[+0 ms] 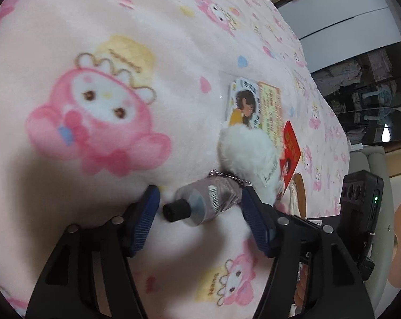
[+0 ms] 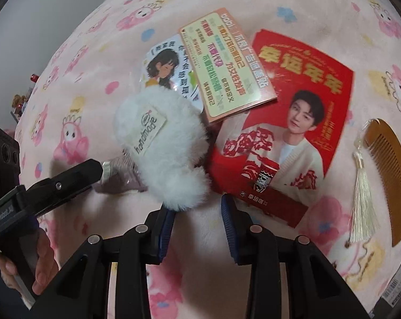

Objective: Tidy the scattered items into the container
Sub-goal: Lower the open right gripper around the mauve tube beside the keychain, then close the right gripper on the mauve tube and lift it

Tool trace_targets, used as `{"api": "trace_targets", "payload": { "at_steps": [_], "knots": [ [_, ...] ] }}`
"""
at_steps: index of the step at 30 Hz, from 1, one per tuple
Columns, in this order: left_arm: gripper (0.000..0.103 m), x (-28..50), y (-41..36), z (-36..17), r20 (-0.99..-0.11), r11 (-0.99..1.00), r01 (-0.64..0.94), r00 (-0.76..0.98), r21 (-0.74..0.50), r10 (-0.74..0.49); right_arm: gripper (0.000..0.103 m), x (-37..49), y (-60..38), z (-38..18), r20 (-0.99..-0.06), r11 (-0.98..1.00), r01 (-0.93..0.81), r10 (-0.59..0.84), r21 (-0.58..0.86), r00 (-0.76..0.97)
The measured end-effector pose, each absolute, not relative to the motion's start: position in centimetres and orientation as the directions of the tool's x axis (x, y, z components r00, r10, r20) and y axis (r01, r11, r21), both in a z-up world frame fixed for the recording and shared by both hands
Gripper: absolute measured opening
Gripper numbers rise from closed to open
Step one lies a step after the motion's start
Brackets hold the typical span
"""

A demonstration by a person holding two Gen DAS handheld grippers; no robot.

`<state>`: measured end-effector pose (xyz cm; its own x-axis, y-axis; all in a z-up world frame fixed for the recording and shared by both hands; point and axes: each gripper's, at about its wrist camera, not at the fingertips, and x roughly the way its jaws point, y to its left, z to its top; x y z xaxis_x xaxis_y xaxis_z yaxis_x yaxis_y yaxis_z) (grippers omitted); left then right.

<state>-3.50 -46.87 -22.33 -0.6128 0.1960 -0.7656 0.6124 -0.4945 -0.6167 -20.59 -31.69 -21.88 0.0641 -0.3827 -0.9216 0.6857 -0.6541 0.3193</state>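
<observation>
My left gripper point(image 1: 200, 207) stands released over the pink cartoon-print blanket point(image 1: 94, 40), its blue pads either side of a small clear tube point(image 1: 205, 202) with a black cap and a barcode label; neither pad touches it. My right gripper point(image 2: 197, 220) is likewise unclenched, nothing between its pads, its left tip just under the white fluffy keychain point(image 2: 163, 154), whose sewn tag reads "handmade". A ball chain point(image 1: 227, 176) links that fluff toward the tube, which lies partly beneath it. At my far left a hand point(image 2: 38, 265) grips the other tool, whose side bears lettering I cannot read. Beyond the fluff lie a card showing a drawn girl point(image 2: 166, 69) and, overlapping it, an orange-edged card point(image 2: 227, 66) of green and red Chinese text. Right of them is a red packet point(image 2: 293, 122) with gold characters "幸运年年" and a printed portrait. Farthest right rests a wooden comb point(image 2: 391, 164) with a cream tassel point(image 2: 362, 199). I see no container.
</observation>
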Motion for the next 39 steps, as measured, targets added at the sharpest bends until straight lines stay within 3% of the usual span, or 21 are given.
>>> {"api": "trace_targets", "payload": {
  "at_steps": [1, 4, 14, 17, 20, 23, 30, 34, 39],
  "knots": [
    [0.046, -3.8, -46.6, -22.4, -0.782, -0.512, 0.620, -0.594, -0.595, 0.189, 0.031, -20.9, -31.5, -21.6, -0.920, -0.666, 0.679, -0.391, 0.310, 0.036],
    [0.032, -3.7, -45.8, -22.1, -0.742, -0.511, 0.570, -0.627, -0.643, 0.235, 0.031, -22.2, -30.3, -21.5, -0.918, -0.715, 0.627, -0.397, 0.308, -0.002],
    [0.029, 3.3, -43.9, -21.4, -0.687, -0.468, 0.523, -0.658, -0.712, 0.310, 0.037, -21.6, -29.9, -21.3, -0.885, -0.670, 0.622, -0.459, 0.404, 0.080],
    [0.027, 4.9, -44.9, -22.1, -0.717, -0.448, 0.573, -0.636, -0.686, 0.284, 0.042, -21.0, -31.3, -21.5, -0.878, -0.631, 0.654, -0.465, 0.418, 0.112],
    [0.028, 5.5, -45.1, -22.2, -0.725, -0.438, 0.589, -0.632, -0.679, 0.274, 0.051, -20.7, -33.1, -22.1, -0.859, -0.585, 0.666, -0.481, 0.463, 0.176],
    [0.031, 5.6, -44.8, -22.1, -0.728, -0.438, 0.595, -0.634, -0.674, 0.260, 0.053, -19.9, -34.0, -22.8, -0.854, -0.554, 0.678, -0.470, 0.483, 0.225],
    [0.040, 4.7, -44.5, -22.5, -0.745, -0.424, 0.621, -0.618, -0.659, 0.251, 0.034, -17.5, -31.2, -20.2, -0.836, -0.507, 0.702, -0.493, 0.501, 0.240],
    [0.040, 4.8, -44.2, -21.5, -0.752, -0.441, 0.622, -0.616, -0.647, 0.234, 0.034, -15.7, -28.6, -19.1, -0.844, -0.483, 0.719, -0.459, 0.499, 0.277],
    [0.053, 5.6, -43.9, -20.9, -0.806, -0.481, 0.662, -0.562, -0.574, 0.189, 0.034, -14.7, -29.2, -20.4, -0.892, -0.497, 0.760, -0.383, 0.419, 0.241]
  ]
}}
